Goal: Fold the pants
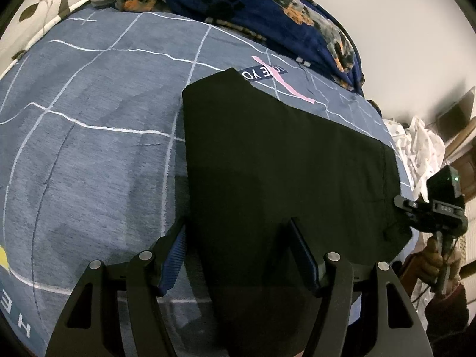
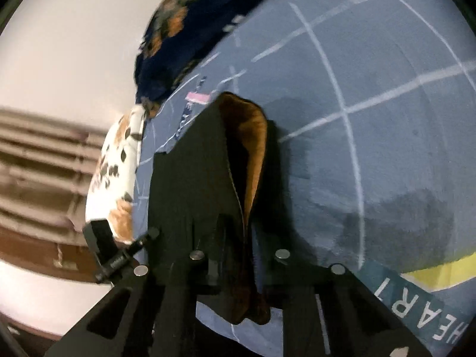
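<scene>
Black pants [image 1: 282,160] lie flat on a blue-grey bedspread [image 1: 89,119]. My left gripper [image 1: 238,238] is open just above their near left edge, one blue-padded finger [image 1: 174,253] over the bedspread and the other over the cloth. In the right wrist view the pants [image 2: 190,178] hang lifted, an orange-brown lining [image 2: 255,148] showing in a raised fold. My right gripper [image 2: 241,238] looks closed on that cloth, though its dark fingers merge with the fabric. The right gripper also shows in the left wrist view [image 1: 440,205] at the pants' right end.
A navy paw-print blanket [image 1: 267,9] lies bunched along the bed's far side. A floral pillow [image 1: 50,3] sits at the far left. White spotted fabric [image 1: 416,142] lies off the bed's right end. A wall and wooden furniture [image 2: 38,163] stand beyond the bed.
</scene>
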`<act>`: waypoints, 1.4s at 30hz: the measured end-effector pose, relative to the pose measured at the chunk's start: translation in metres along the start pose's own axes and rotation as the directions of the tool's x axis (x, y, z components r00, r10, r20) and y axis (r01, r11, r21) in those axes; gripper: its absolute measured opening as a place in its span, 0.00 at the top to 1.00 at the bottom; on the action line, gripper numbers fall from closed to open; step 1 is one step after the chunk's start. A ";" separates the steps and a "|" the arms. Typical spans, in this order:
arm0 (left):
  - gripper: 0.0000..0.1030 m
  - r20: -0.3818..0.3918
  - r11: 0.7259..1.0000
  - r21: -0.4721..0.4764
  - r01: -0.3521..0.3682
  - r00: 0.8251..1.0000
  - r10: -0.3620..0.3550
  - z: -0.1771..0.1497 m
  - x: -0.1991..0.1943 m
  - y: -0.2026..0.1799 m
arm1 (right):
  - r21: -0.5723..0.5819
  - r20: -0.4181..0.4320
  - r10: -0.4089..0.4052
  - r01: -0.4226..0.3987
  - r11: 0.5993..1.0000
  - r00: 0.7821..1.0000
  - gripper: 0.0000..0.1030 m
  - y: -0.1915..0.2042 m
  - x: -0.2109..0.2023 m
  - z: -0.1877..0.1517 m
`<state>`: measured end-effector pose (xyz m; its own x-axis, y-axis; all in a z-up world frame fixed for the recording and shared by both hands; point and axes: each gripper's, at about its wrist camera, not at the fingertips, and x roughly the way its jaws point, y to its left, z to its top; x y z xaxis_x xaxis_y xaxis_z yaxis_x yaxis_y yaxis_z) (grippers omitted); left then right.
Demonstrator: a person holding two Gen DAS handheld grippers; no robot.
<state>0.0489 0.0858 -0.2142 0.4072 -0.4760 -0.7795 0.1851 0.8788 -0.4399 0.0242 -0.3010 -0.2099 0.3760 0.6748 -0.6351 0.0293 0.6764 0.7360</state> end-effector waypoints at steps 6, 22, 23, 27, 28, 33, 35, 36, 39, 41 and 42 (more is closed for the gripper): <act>0.36 0.010 1.000 -0.021 -0.007 1.000 0.007 0.003 -0.004 0.008 | 0.044 -0.019 0.024 -0.023 0.999 1.000 0.89 -0.009 0.010 0.001; 0.34 0.012 1.000 -0.005 -0.022 1.000 0.022 0.004 -0.003 0.009 | -0.044 -0.021 -0.033 0.032 0.999 0.999 0.85 0.004 0.015 0.002; 0.33 0.011 1.000 -0.003 -0.020 1.000 0.020 0.004 -0.003 0.010 | -0.042 -0.027 -0.042 0.041 0.998 0.999 0.85 0.003 0.017 0.003; 0.33 0.008 1.000 0.002 -0.017 1.000 0.017 0.004 -0.003 0.010 | 0.003 -0.029 -0.001 0.001 1.000 1.000 0.86 -0.003 0.020 0.003; 0.33 0.006 1.000 0.001 -0.018 1.000 0.018 0.005 -0.003 0.010 | 0.015 -0.025 0.012 -0.011 1.000 1.000 0.89 -0.005 0.020 0.003; 0.33 0.000 1.000 -0.011 -0.014 1.000 0.014 0.005 -0.003 0.012 | 0.030 -0.001 0.034 -0.033 0.999 0.999 0.92 -0.009 0.007 0.003; 0.32 0.004 1.000 -0.012 -0.008 1.000 0.008 0.005 -0.002 0.012 | 0.031 0.004 0.021 -0.021 0.999 1.000 0.92 -0.013 0.005 0.004; 0.30 0.006 1.000 -0.012 -0.004 1.000 0.004 0.005 -0.002 0.012 | 0.029 -0.016 0.019 -0.019 0.999 1.000 0.92 -0.015 0.008 0.005; 0.29 0.006 1.000 0.011 -0.018 1.000 0.017 0.003 -0.002 0.008 | 0.051 -0.026 0.022 -0.020 0.998 0.999 0.88 -0.019 0.009 0.007; 0.28 0.000 0.999 0.037 -0.029 1.000 0.029 0.003 -0.001 0.005 | 0.053 -0.015 0.013 -0.012 0.999 1.000 0.84 -0.018 0.006 0.008; 0.28 -0.002 0.999 0.045 -0.029 1.000 0.029 0.003 -0.002 0.005 | 0.048 0.000 -0.005 0.005 0.999 1.000 0.82 -0.017 0.002 0.008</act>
<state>0.0516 0.0909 -0.2138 0.4108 -0.4502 -0.7928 0.2129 0.8929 -0.3967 0.0323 -0.3135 -0.2214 0.3754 0.6718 -0.6385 0.0758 0.6644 0.7435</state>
